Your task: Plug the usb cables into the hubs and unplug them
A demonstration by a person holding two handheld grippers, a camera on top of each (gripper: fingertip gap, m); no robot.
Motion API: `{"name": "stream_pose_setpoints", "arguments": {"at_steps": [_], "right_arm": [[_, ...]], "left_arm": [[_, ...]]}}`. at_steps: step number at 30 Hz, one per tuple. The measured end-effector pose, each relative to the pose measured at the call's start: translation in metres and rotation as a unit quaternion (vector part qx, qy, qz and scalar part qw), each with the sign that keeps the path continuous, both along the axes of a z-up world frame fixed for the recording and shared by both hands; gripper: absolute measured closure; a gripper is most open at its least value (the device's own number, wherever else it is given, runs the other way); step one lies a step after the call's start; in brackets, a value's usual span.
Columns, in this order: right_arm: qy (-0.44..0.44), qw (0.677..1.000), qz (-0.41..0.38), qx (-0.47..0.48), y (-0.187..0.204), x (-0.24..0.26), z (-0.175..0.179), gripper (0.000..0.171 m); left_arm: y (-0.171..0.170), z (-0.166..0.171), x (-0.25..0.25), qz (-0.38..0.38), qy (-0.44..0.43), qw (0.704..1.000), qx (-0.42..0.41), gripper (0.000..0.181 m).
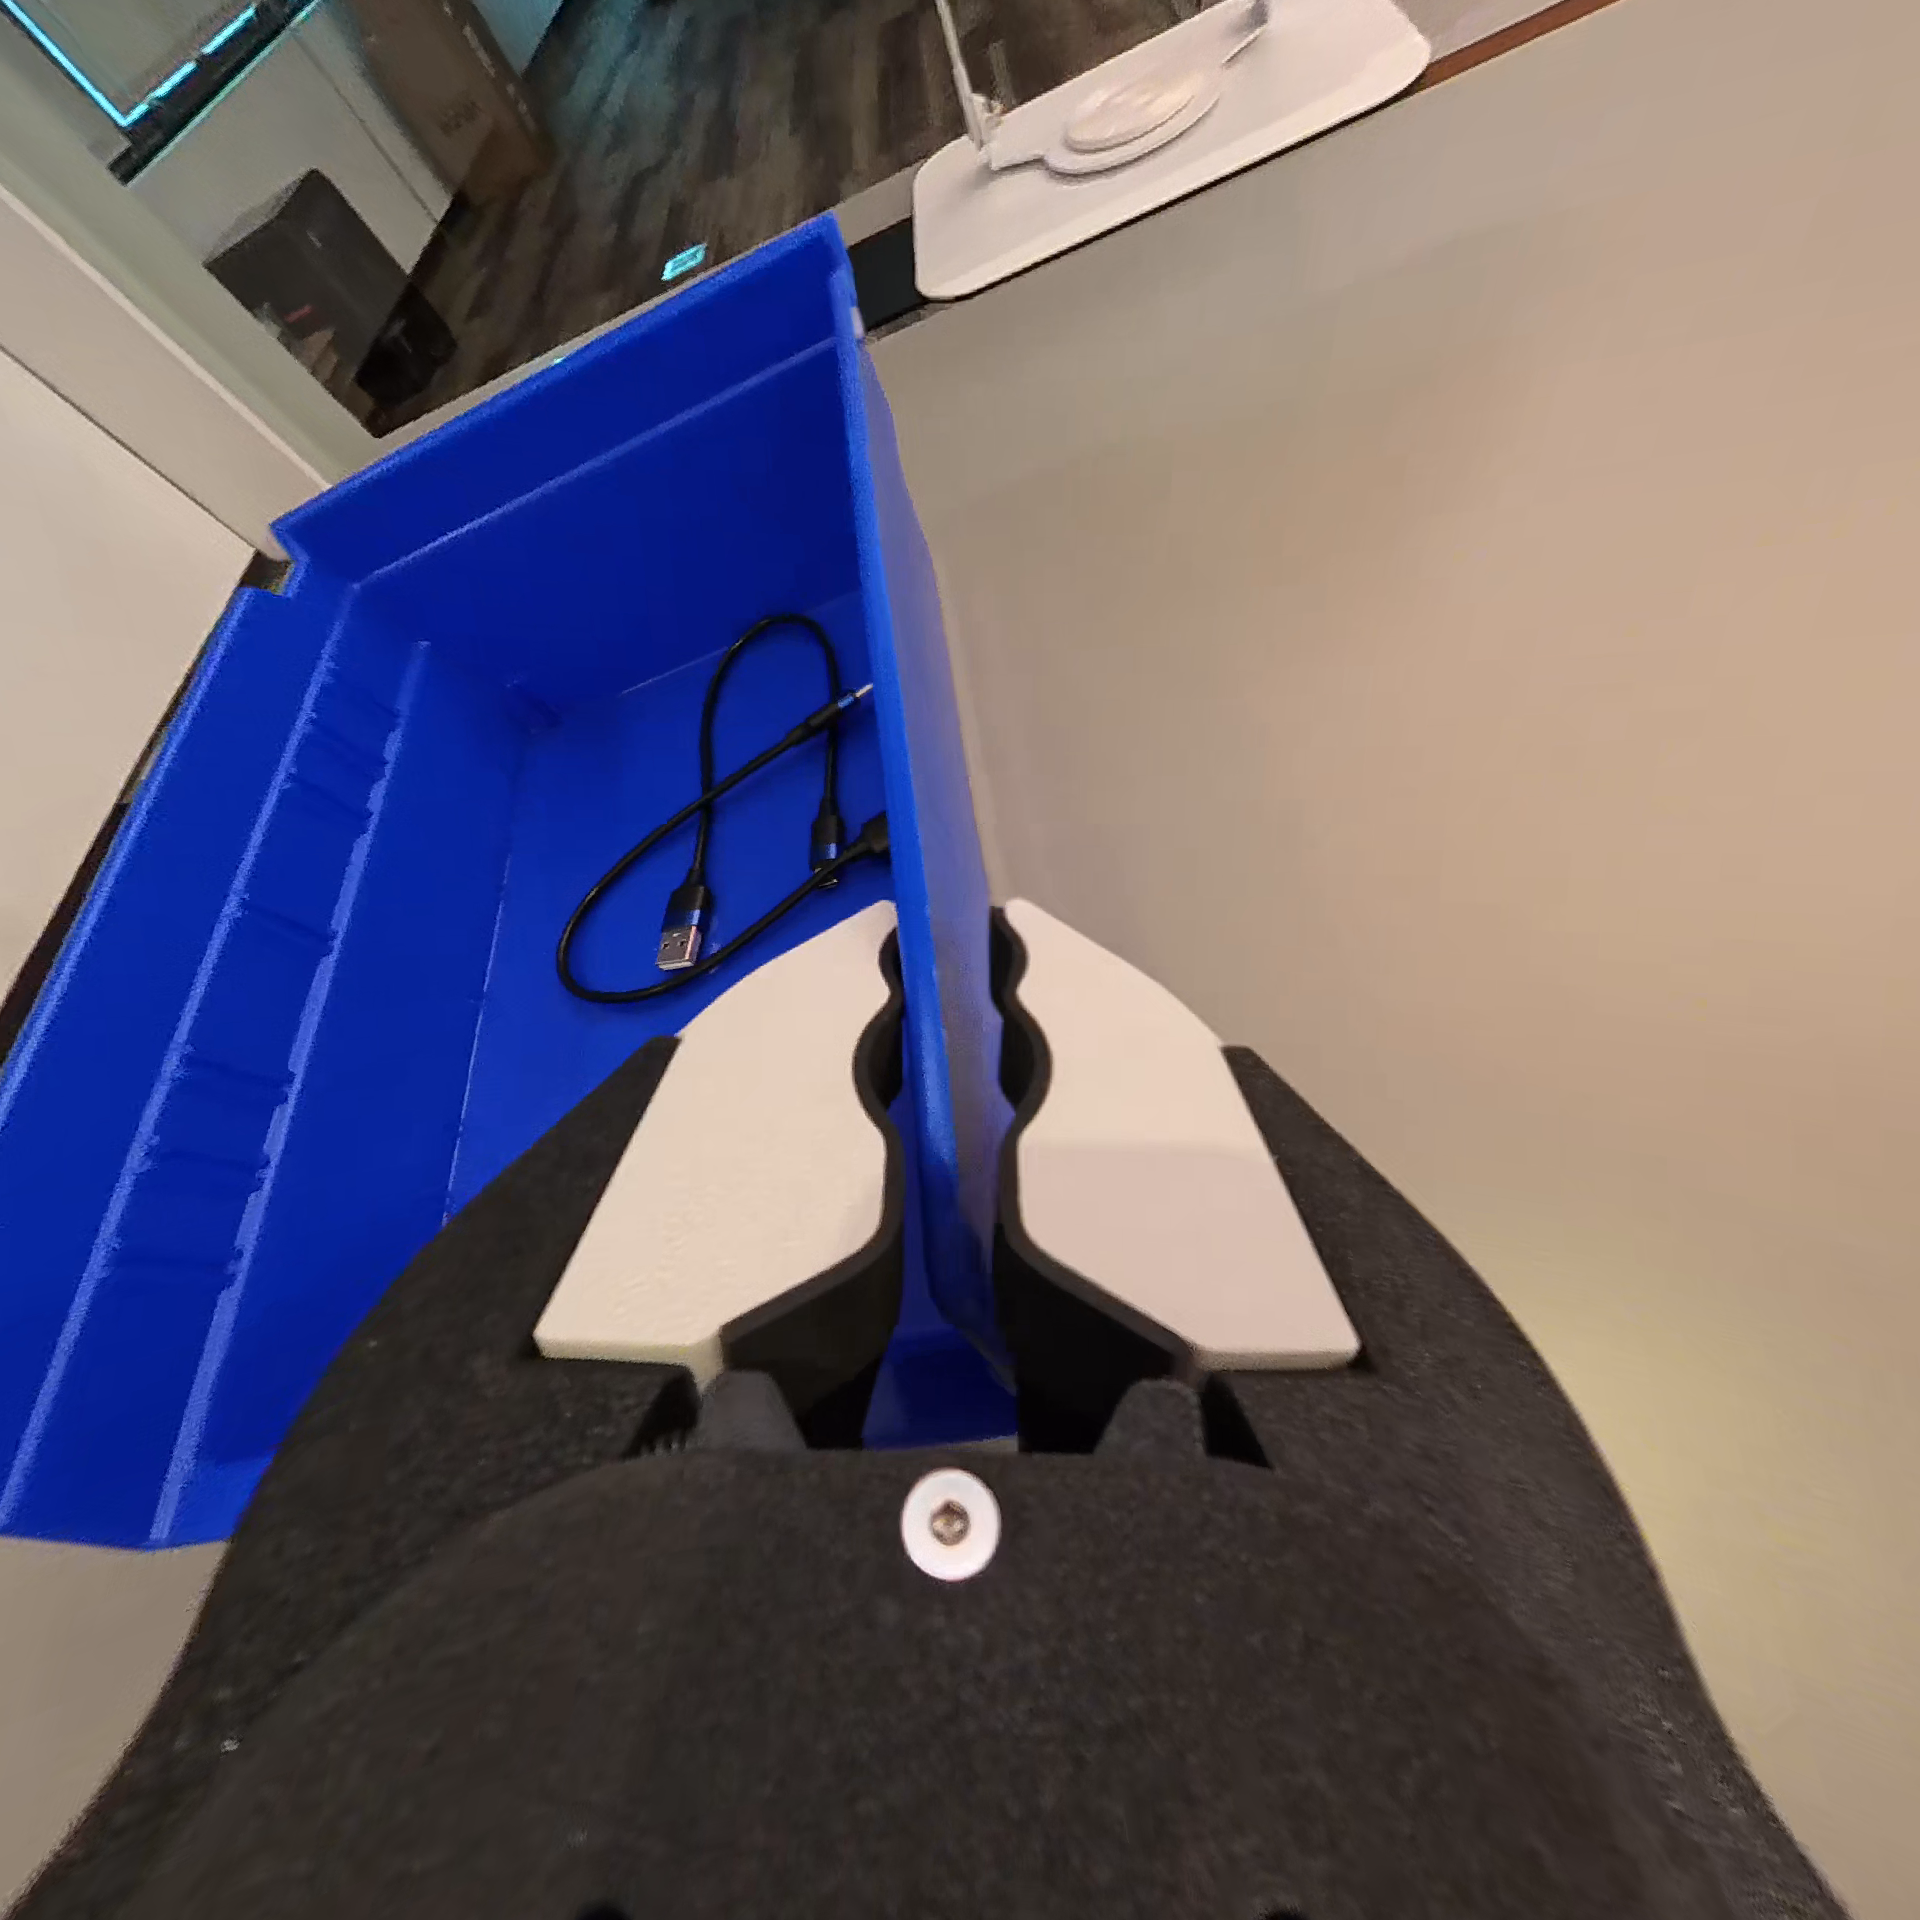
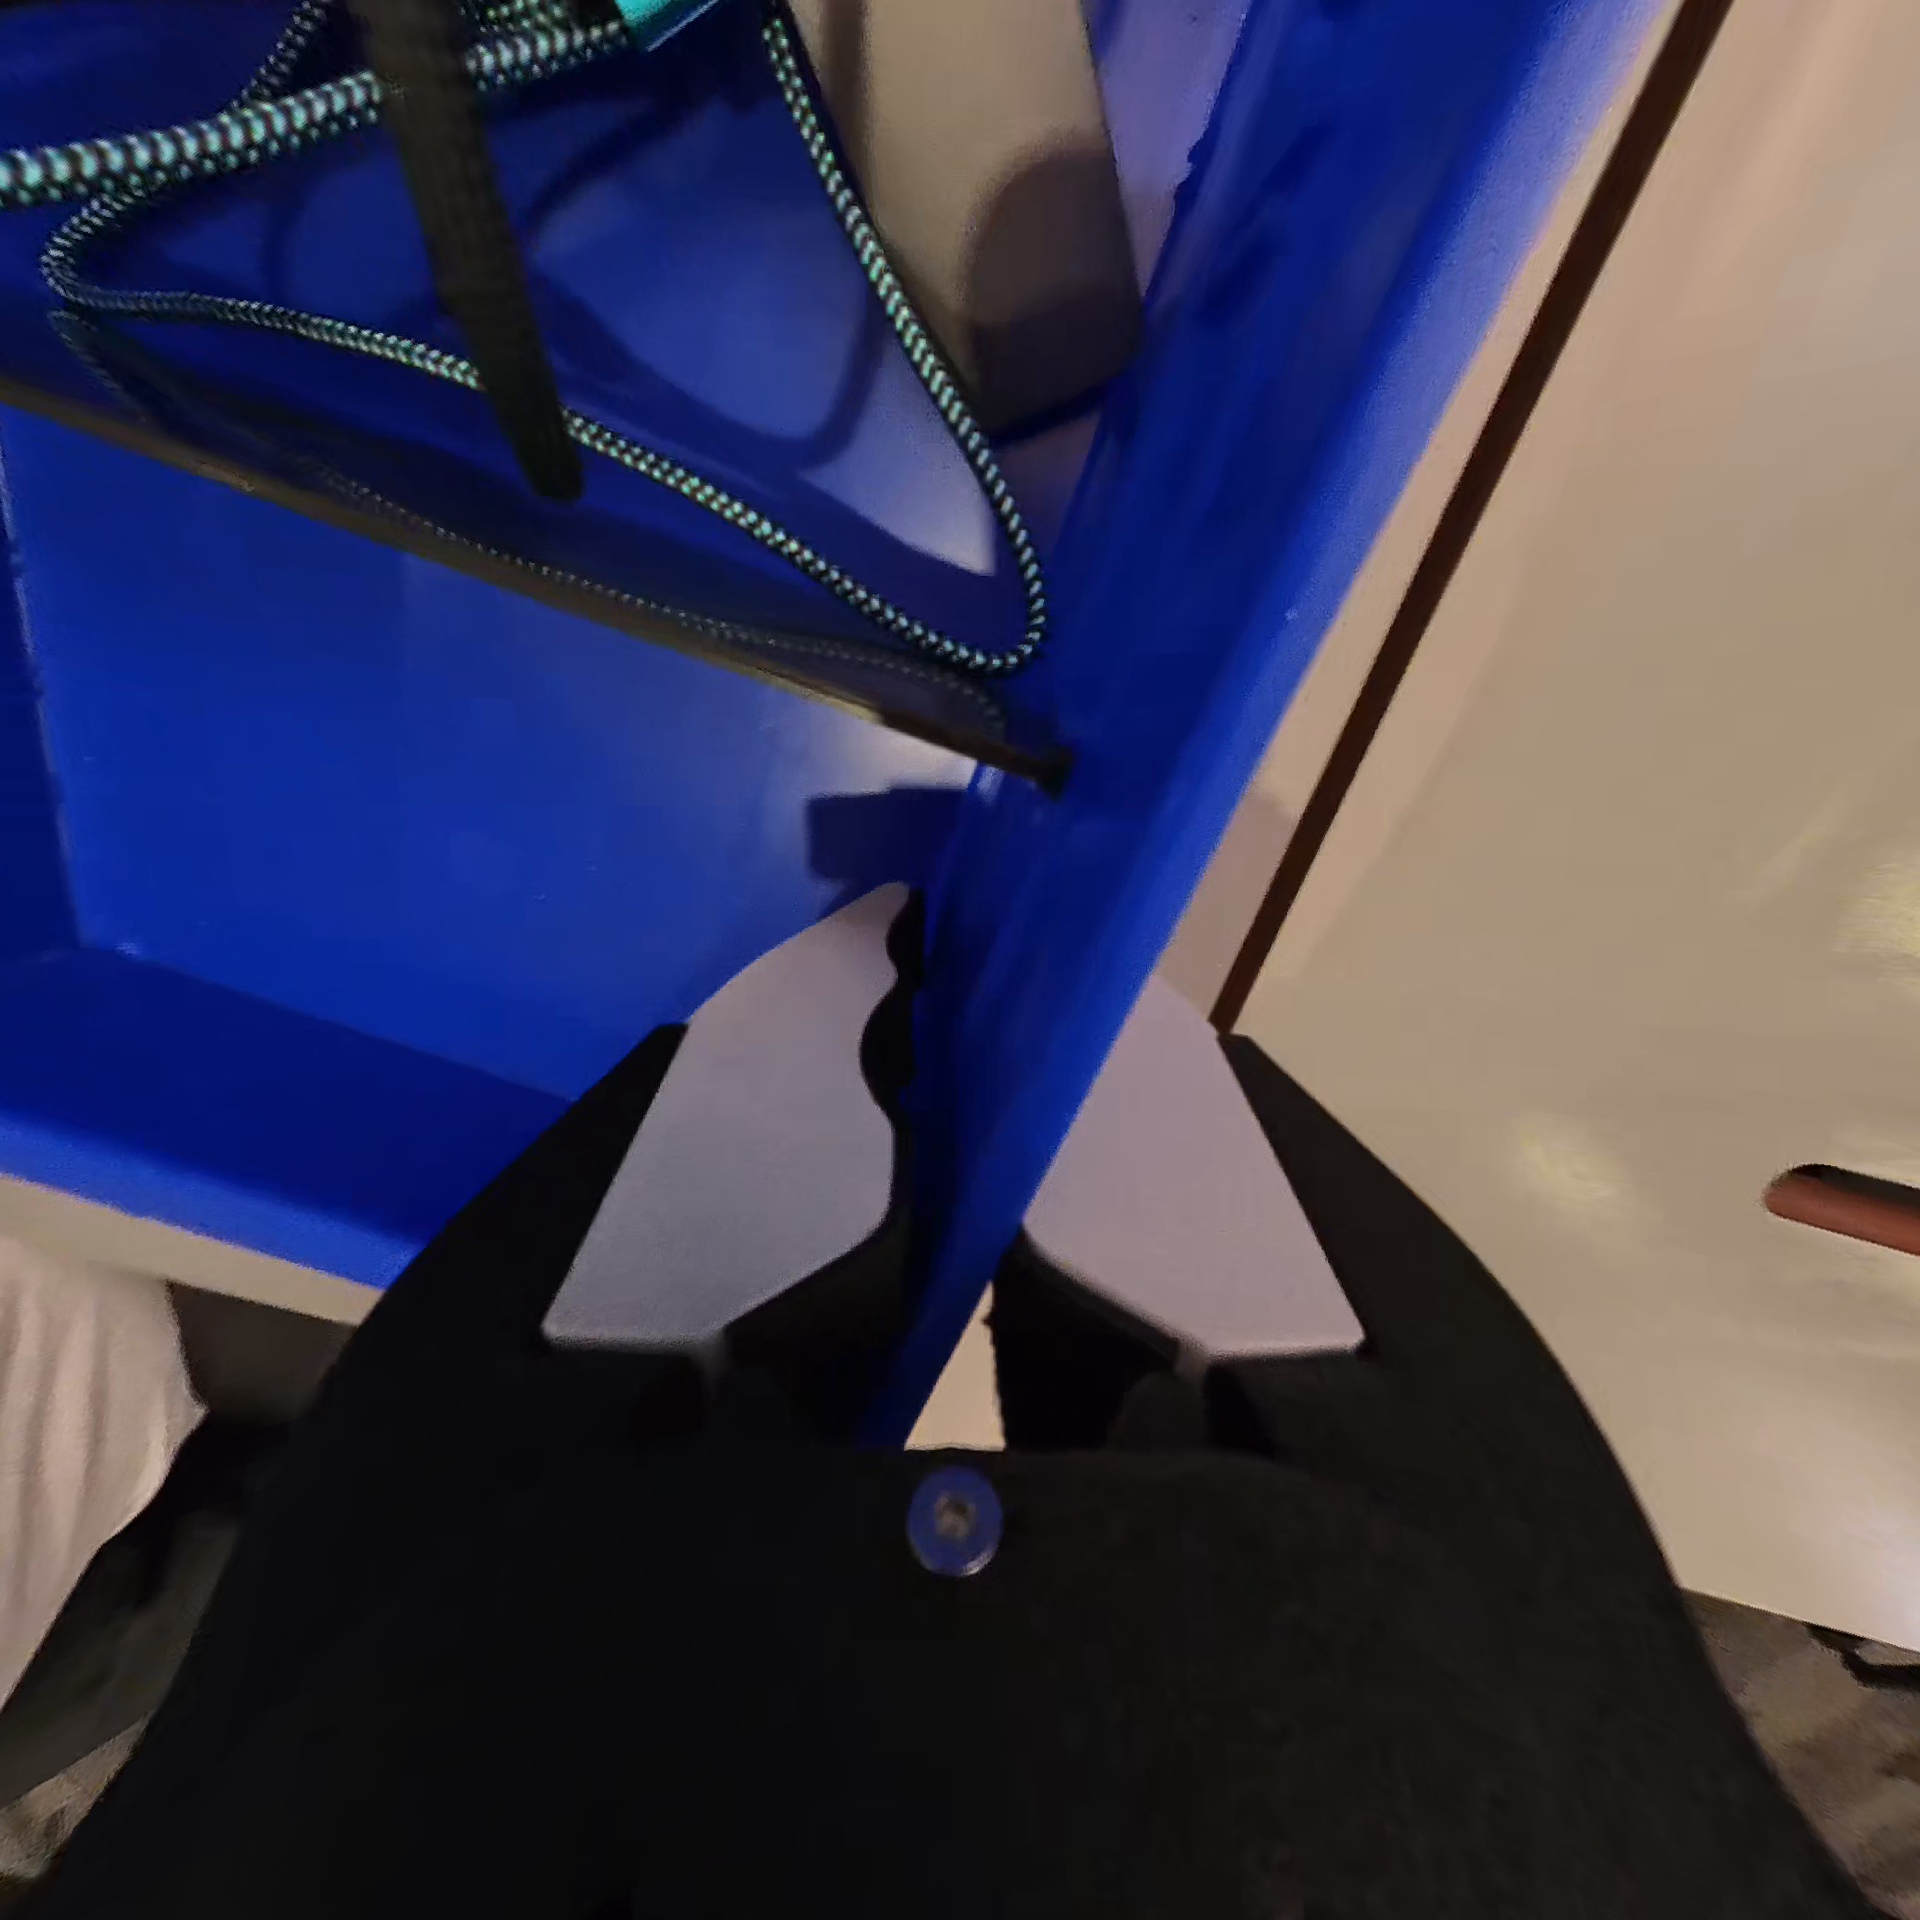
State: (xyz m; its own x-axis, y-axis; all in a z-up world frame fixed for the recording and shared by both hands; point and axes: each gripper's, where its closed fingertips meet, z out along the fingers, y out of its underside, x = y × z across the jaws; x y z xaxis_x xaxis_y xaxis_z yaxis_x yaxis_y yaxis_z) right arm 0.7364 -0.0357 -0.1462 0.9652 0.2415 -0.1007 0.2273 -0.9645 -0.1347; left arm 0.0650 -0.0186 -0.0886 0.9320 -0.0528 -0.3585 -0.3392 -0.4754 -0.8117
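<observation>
Both my grippers are pinching walls of blue bins. With my left gripper [image 1: 948, 1039] I am clamping the side wall of a bin [image 1: 644, 540] standing on the pale table [image 1: 1455, 727]; black USB cables [image 1: 717, 821] are lying on its floor just past my fingers. With my right gripper [image 2: 940, 1049] I am gripping a bin [image 2: 1195, 520] wall, braided teal-and-black cables [image 2: 914, 353] lying inside.

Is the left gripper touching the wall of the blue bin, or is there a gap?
Touching. In the left wrist view the left gripper straddles the blue bin wall, and both black pads press against it.
</observation>
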Motion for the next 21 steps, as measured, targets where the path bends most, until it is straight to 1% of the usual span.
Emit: {"name": "stream_pose_setpoints", "arguments": {"at_steps": [3, 7, 9, 12, 14, 15, 18, 19, 21], "right_arm": [[0.024, 1.0, -0.016, -0.009, -0.003, -0.005, 0.0, 0.163], [0.028, 0.999, -0.044, -0.016, -0.008, -0.01, 0.001, 0.165], [0.033, 0.998, -0.057, -0.019, -0.01, -0.014, 0.002, 0.165], [0.043, 0.996, -0.073, -0.027, -0.013, -0.024, 0.006, 0.165], [0.056, 0.995, -0.077, -0.028, -0.014, -0.032, 0.007, 0.165], [0.063, 0.995, -0.078, -0.025, -0.014, -0.036, 0.007, 0.165], [0.075, 0.994, -0.074, -0.011, -0.013, -0.05, 0.006, 0.166], [0.076, 0.994, -0.074, -0.006, -0.012, -0.054, 0.006, 0.165], [0.082, 0.994, -0.077, 0.002, -0.012, -0.061, 0.005, 0.166]], "left_arm": [[-0.008, 0.013, 0.006, -0.015, 0.0, 1.0, 0.018, 0.158], [-0.031, 0.051, -0.007, -0.031, -0.028, 0.995, 0.088, 0.16], [-0.043, 0.067, -0.037, -0.009, -0.027, 0.994, 0.108, 0.161], [-0.055, 0.075, -0.108, 0.053, -0.013, 0.994, 0.092, 0.163], [-0.056, 0.083, -0.156, 0.089, -0.004, 0.99, 0.107, 0.168], [-0.053, 0.082, -0.176, 0.101, 0.001, 0.989, 0.11, 0.169], [-0.041, 0.059, -0.219, 0.124, 0.004, 0.99, 0.065, 0.165], [-0.036, 0.05, -0.226, 0.122, 0.001, 0.991, 0.052, 0.153], [-0.029, 0.044, -0.232, 0.122, -0.025, 0.99, 0.059, 0.159]]}}
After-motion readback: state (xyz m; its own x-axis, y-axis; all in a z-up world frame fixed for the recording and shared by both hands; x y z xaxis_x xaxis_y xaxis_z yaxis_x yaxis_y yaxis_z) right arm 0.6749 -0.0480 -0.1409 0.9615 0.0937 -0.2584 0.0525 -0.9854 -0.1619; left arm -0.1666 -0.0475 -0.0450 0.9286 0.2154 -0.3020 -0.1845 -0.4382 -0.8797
